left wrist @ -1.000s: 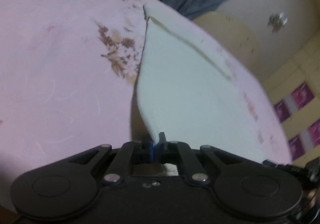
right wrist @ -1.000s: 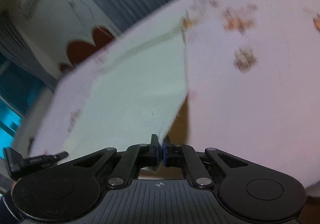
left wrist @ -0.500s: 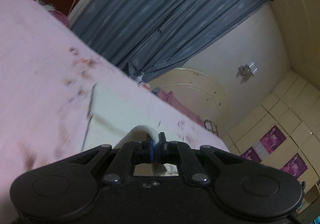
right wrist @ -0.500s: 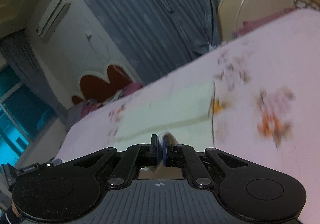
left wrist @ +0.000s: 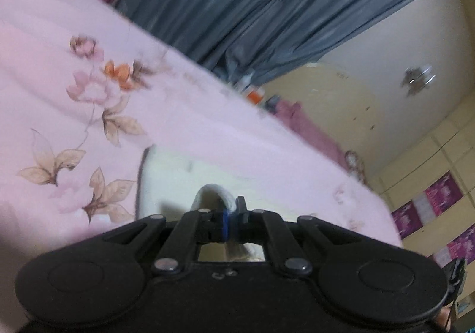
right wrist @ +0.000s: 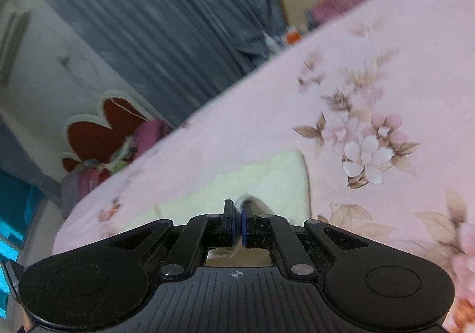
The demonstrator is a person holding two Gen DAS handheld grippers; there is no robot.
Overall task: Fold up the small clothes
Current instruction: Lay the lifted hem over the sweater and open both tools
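Both the left gripper (left wrist: 232,214) and the right gripper (right wrist: 238,221) have jaws clamped on the cream cloth (right wrist: 276,181), folded over on the pink floral bedsheet (left wrist: 74,125).

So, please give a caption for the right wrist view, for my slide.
Right tool shut on a corner of the cream cloth, which lies on the pink floral bedsheet.

I see my left black two-finger gripper (left wrist: 233,215) pointing forward and somewhat down, its jaws closed tight on a fold of pale cream soft cloth (left wrist: 213,193). My right black two-finger gripper (right wrist: 238,221) points down in the same way, jaws pressed together on another edge of this cloth (right wrist: 252,202).
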